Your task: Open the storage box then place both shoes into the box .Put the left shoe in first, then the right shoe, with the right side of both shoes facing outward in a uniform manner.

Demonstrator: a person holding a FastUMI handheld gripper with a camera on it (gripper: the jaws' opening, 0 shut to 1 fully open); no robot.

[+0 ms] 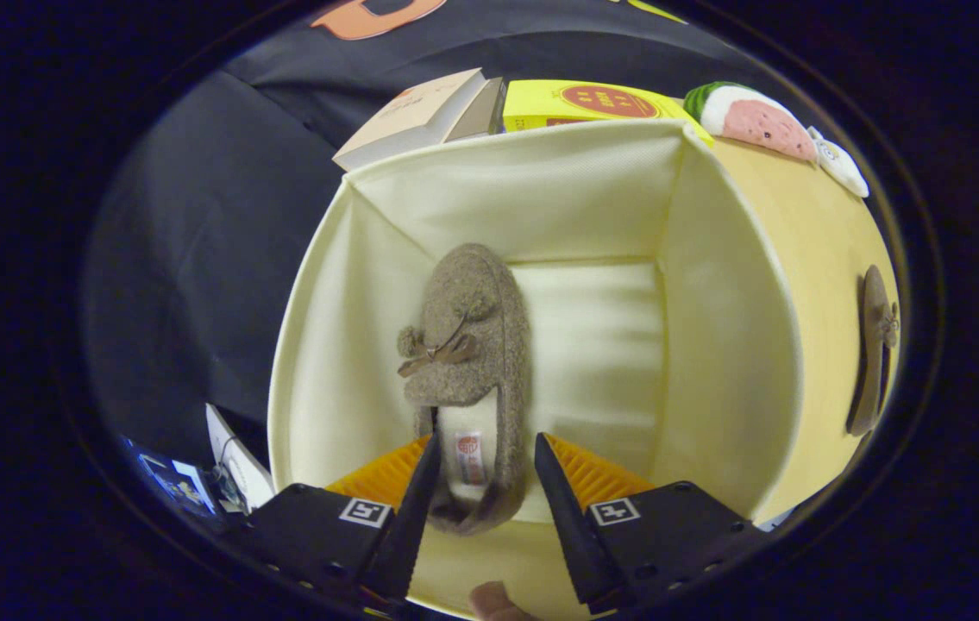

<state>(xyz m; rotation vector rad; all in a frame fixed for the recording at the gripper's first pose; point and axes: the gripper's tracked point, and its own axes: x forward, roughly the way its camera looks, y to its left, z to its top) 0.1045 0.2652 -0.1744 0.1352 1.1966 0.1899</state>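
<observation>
gripper [480,470] jaws apart astride shoe [467,362] inside storage box [718,345]

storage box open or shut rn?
Open: the storage box shows its inner walls and floor, one shoe lying inside. The gripper is open, fingers straddling the shoe's heel.

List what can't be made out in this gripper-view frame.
- Shoe in the box: whether the gripper presses its heel; the jaws flank it, contact unclear.
- Second shoe, outside the storage box: squeezed at the fisheye rim, so left or right can't be told.
- Box lid: can't be identified.
- Books behind the box: lower parts hidden by its back wall.
</observation>
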